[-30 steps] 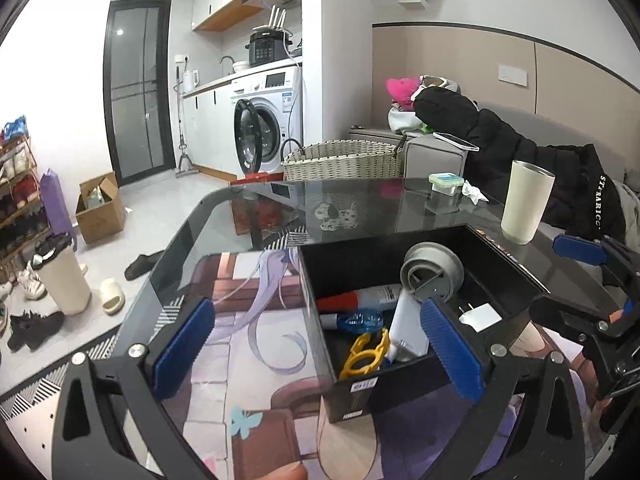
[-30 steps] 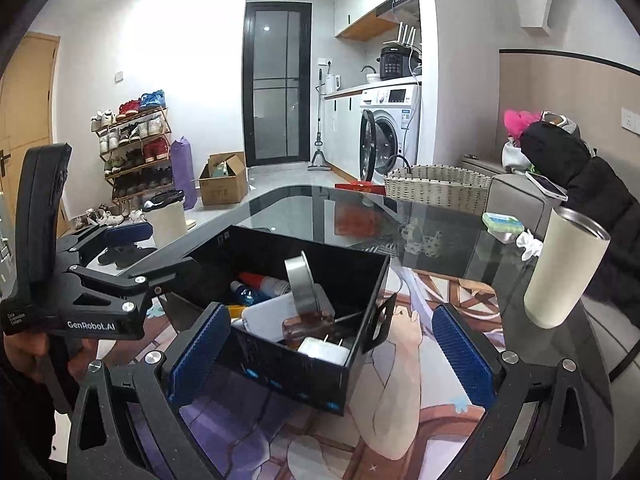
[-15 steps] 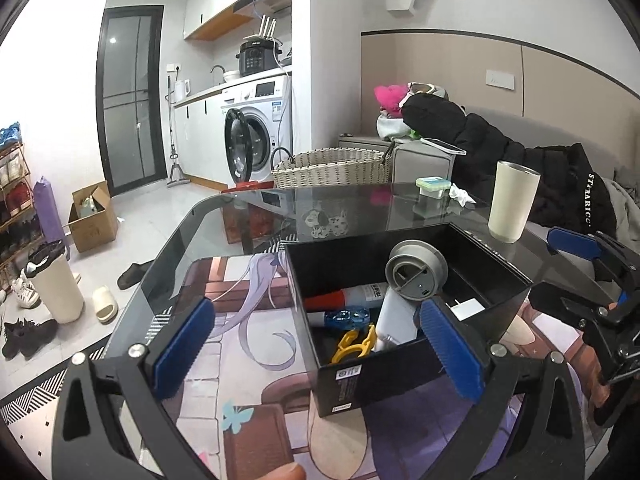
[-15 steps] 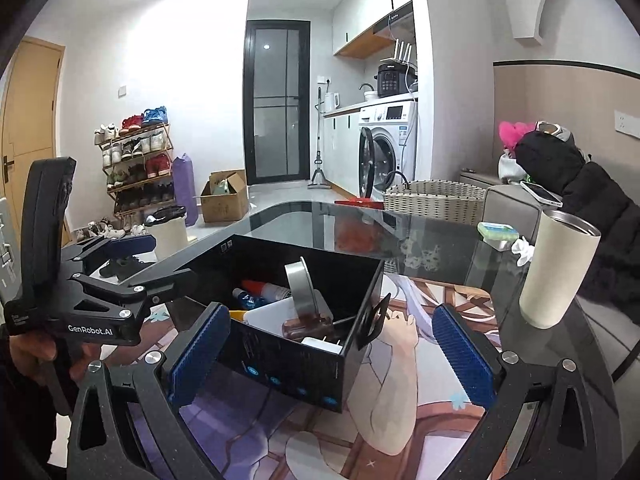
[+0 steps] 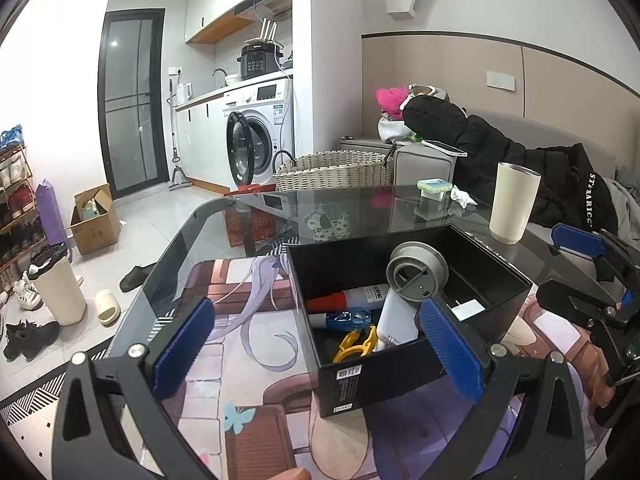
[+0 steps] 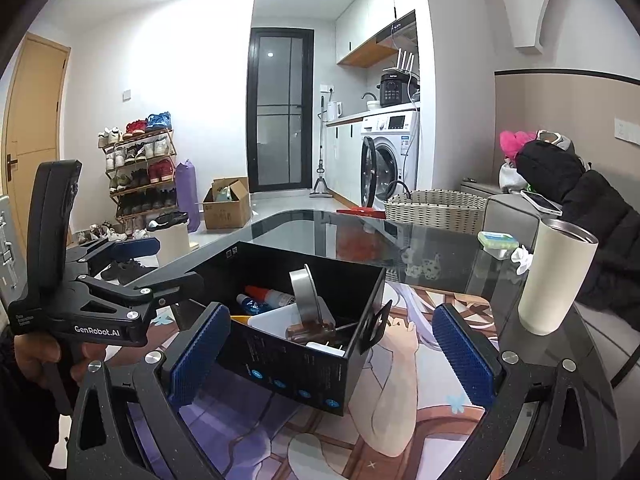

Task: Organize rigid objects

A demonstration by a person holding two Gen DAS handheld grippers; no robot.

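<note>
A: On the glass table (image 5: 224, 216), centre, sits the black box (image 5: 404, 372) on a printed mat (image 5: 248, 360). What's inside?

B: Red-capped tube (image 5: 348, 298), blue bottle (image 5: 344, 317), yellow clip (image 5: 356, 345), white bottle (image 5: 398, 316) w/ a grey round lid (image 5: 416, 276) leaning on it, white plug (image 6: 325, 347) near the R-side wall. All inside, nothing sticking over the rim much.

A: Grippers?

B: Left gripper (image 5: 316, 354) jaws spread wide, nothing btwn them; hangs in front of the box, near corner btwn the blue pads. Right gripper (image 6: 332, 354) same, wide apart, empty, facing the box's other side.

A: Touching the box?

B: Can't tell; L's right pad overlaps the box front in view. Cream tumbler (image 6: 556, 280) stands upright, well apart to the R. Hand (image 6: 36, 356) grips the L tool's handle.
</note>
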